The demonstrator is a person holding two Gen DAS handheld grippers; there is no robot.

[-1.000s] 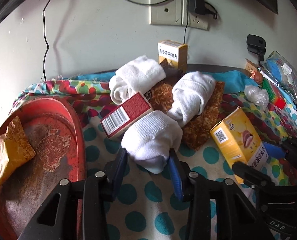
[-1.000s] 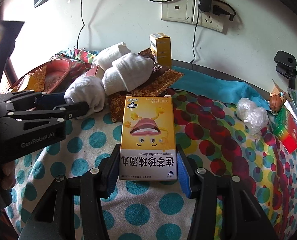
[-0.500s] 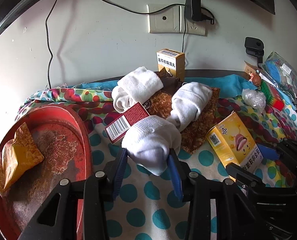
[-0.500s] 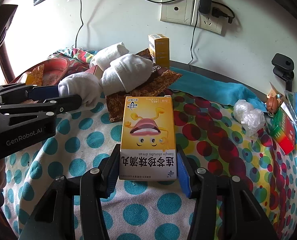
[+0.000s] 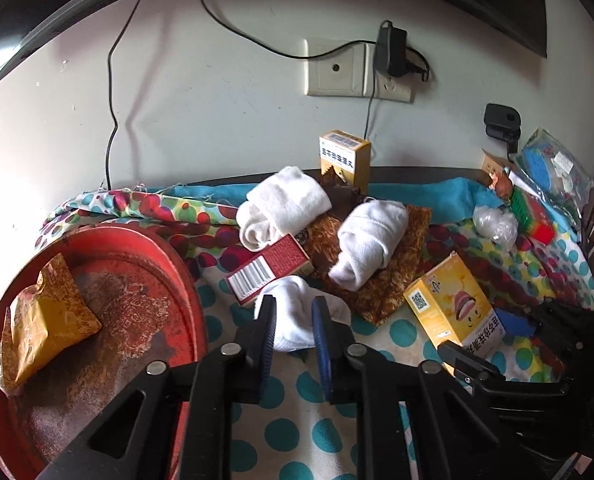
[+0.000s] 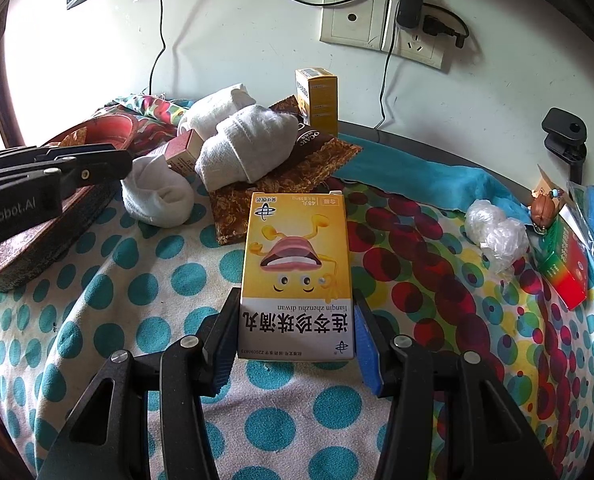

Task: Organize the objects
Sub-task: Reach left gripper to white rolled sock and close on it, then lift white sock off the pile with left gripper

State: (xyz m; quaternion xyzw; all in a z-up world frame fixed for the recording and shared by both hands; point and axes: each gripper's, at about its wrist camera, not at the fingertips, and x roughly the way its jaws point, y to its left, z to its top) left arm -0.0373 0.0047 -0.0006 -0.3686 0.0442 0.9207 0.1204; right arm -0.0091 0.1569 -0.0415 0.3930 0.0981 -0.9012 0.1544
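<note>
The left gripper (image 5: 293,314) has just been closing and pinches the near end of a rolled white sock (image 5: 301,312) over the dotted cloth (image 5: 293,432). The right gripper (image 6: 295,320) clamps a yellow box (image 6: 297,272), its near end between the fingers.

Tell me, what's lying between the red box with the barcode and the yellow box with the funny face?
In the left wrist view, between the red box and the yellow box lie the brown packet and a rolled white towel on it.
</note>
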